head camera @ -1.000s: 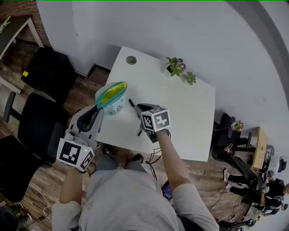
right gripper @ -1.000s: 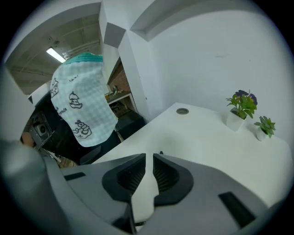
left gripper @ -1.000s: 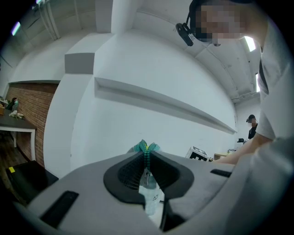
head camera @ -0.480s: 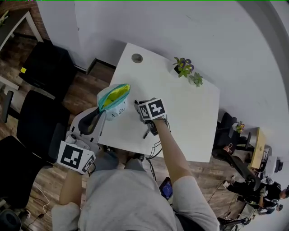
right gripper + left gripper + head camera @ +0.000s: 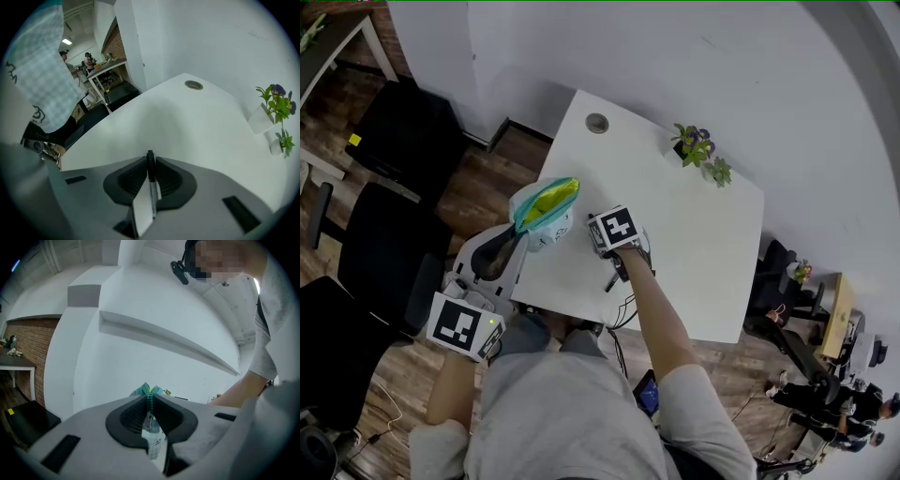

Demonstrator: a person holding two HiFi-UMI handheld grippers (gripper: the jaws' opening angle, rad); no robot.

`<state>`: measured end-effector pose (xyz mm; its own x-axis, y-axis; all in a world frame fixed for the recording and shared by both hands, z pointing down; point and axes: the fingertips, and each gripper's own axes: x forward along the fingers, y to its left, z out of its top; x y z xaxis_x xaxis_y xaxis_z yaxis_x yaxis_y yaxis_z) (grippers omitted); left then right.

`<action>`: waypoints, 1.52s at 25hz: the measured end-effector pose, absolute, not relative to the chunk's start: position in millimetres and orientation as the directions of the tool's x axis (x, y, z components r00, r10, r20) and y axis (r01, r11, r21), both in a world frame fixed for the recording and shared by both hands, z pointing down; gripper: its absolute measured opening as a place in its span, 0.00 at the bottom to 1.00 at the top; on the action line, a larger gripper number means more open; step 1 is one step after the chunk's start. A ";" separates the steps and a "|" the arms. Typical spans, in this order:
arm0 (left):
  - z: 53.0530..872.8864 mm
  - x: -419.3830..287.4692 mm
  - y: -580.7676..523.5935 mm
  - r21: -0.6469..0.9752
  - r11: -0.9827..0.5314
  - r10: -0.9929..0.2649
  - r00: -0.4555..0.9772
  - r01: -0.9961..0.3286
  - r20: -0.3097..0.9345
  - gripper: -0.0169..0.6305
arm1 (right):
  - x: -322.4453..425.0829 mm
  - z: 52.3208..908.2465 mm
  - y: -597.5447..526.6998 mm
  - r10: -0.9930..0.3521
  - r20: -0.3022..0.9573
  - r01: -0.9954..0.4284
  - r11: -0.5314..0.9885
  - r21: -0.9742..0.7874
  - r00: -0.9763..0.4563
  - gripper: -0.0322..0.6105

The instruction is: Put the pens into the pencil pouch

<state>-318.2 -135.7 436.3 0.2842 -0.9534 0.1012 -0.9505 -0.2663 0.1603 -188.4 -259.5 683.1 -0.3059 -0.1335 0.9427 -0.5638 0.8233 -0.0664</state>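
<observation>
Your right gripper (image 5: 150,163), clamped on the black pen (image 5: 150,174), has tipped downward just beside the pencil pouch (image 5: 546,211), whose zipper edge your left gripper (image 5: 150,398) stays clenched on.

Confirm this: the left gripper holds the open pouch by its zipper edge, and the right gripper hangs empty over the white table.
Wrong on one point: the right gripper is not empty; its jaws are shut on a black pen, as the right gripper view shows. The left gripper does hold the open pouch by its zipper edge.
</observation>
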 end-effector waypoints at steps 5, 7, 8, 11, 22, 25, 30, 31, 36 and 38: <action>433.9 -314.9 -136.1 0.163 -0.270 -0.953 0.288 -0.949 0.099 0.12 | -189.6 676.9 -260.8 -0.179 0.912 -0.598 0.797 -0.086 -0.370 0.14; 432.5 -311.9 -136.1 0.161 -0.274 -0.952 0.291 -0.948 0.095 0.12 | -190.4 668.2 -262.1 -0.216 0.885 -0.625 0.774 -0.101 -0.412 0.14; 431.2 -309.9 -136.5 0.159 -0.277 -0.952 0.293 -0.948 0.092 0.12 | -190.7 662.0 -263.1 -0.236 0.869 -0.636 0.764 -0.110 -0.434 0.14; 426.8 -301.7 -138.7 0.154 -0.290 -0.948 0.305 -0.945 0.088 0.12 | -190.1 637.3 -266.1 -0.293 0.811 -0.664 0.732 -0.151 -0.507 0.14; 412.4 -257.2 -145.9 0.146 -0.359 -0.927 0.371 -0.922 0.060 0.12 | -153.7 532.5 -268.1 -0.524 0.516 -0.712 0.644 -0.281 -0.678 0.14; 409.8 -242.4 -148.2 0.146 -0.381 -0.918 0.392 -0.913 0.056 0.12 | -137.3 510.0 -265.0 -0.569 0.452 -0.717 0.635 -0.289 -0.686 0.14; 407.2 -218.7 -151.7 0.143 -0.417 -0.902 0.427 -0.898 0.054 0.12 | -110.5 471.6 -256.5 -0.638 0.335 -0.720 0.625 -0.302 -0.693 0.14; 406.9 -214.3 -152.0 0.143 -0.425 -0.899 0.435 -0.894 0.052 0.12 | -105.4 463.6 -254.3 -0.651 0.310 -0.721 0.622 -0.304 -0.693 0.14; 404.9 -190.0 -156.8 0.140 -0.464 -0.879 0.475 -0.875 0.052 0.12 | -77.4 423.3 -247.9 -0.714 0.193 -0.735 0.615 -0.287 -0.673 0.14; 404.5 -179.2 -158.9 0.142 -0.482 -0.869 0.493 -0.865 0.050 0.12 | -65.4 408.0 -245.0 -0.737 0.149 -0.745 0.612 -0.264 -0.659 0.14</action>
<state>-179.2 -158.9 404.5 0.4927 -0.8687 0.0503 -0.8645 -0.4821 0.1421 -65.4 -245.0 408.0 -0.6588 -0.7373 0.1494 -0.7452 0.6122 -0.2644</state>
